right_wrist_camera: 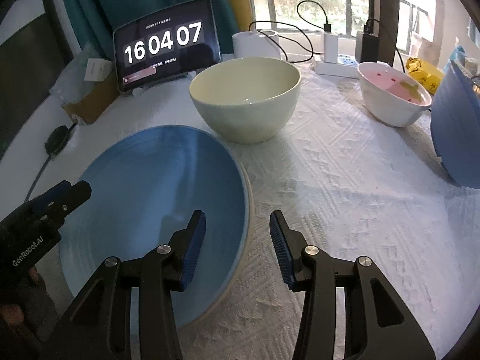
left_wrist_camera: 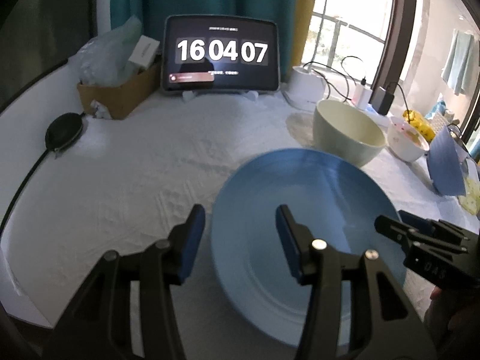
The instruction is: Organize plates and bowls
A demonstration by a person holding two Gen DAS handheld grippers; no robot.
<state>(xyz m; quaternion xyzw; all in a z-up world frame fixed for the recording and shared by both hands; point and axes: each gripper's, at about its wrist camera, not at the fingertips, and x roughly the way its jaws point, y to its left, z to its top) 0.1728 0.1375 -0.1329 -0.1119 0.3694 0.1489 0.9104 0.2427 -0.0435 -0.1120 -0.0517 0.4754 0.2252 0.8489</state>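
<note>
Left wrist view: blue plate (left_wrist_camera: 300, 210) flat on white quilted tablecloth (left_wrist_camera: 135, 165), nothing on it. Left gripper (left_wrist_camera: 240, 231) jaws apart, astride plate's left rim: 1 finger over cloth, 1 over plate interior; no contact seen. Right gripper (left_wrist_camera: 399, 225) enters at plate's right edge.

Right wrist view: right gripper (right_wrist_camera: 237, 240) jaws apart, astride plate's right rim; nothing clamped. Blue plate (right_wrist_camera: 156, 186) empty. Left gripper (right_wrist_camera: 75, 192) at plate's left side, body marked "GenRobot.AI".

Bowls counted: 3. Cream bowl (right_wrist_camera: 244, 102) upright just behind plate, looks empty. White bowl with pink interior (right_wrist_camera: 393, 96) further right, tilted, small motifs inside; contents unclear. Blue bowl (right_wrist_camera: 456, 138) at far right edge, tipped on its side. Plates counted: 1.

Cardboard box (left_wrist_camera: 120, 96) at back left: clear plastic wrapping and 1 white carton inside.

Tablet (right_wrist_camera: 165, 57) on stand at rear, screen reading "16 04 07"; smaller text below not legible.
</note>
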